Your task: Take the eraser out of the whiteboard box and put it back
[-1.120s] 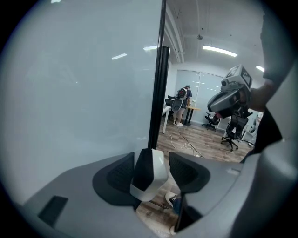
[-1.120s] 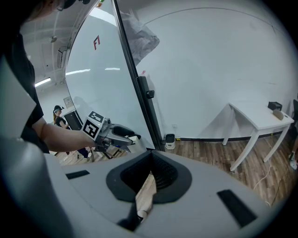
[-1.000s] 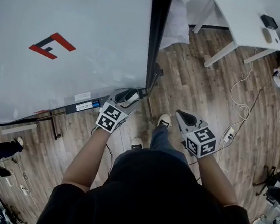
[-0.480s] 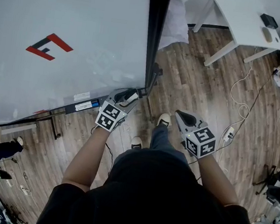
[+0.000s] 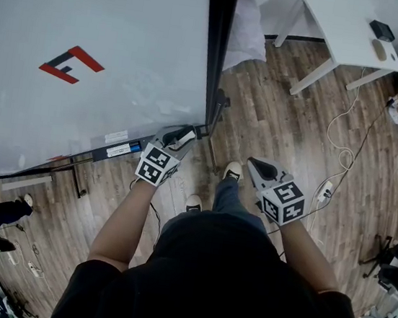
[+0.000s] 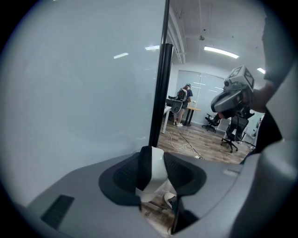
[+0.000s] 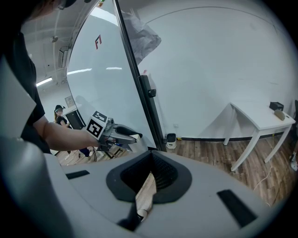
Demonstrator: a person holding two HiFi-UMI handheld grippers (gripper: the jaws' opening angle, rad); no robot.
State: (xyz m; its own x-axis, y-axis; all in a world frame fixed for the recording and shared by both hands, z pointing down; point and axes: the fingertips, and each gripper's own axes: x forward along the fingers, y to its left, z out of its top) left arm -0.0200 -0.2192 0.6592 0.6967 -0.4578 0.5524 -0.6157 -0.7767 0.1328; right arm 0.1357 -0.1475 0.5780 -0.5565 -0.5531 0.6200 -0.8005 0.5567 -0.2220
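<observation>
The left gripper point(image 6: 156, 160) has just been closing its jaws, and they now press on the eraser point(image 6: 157, 168) (white body, dark face toward the left pad) held upright between them. In the head view this gripper sits at the right end of the whiteboard box point(image 5: 98, 154), beneath the lower corner of the whiteboard point(image 5: 92, 31); whether the eraser touches the box cannot be told. The right gripper point(image 7: 150, 162) hangs well apart over the wooden floor point(image 5: 298, 124), jaws together, nothing between them.
</observation>
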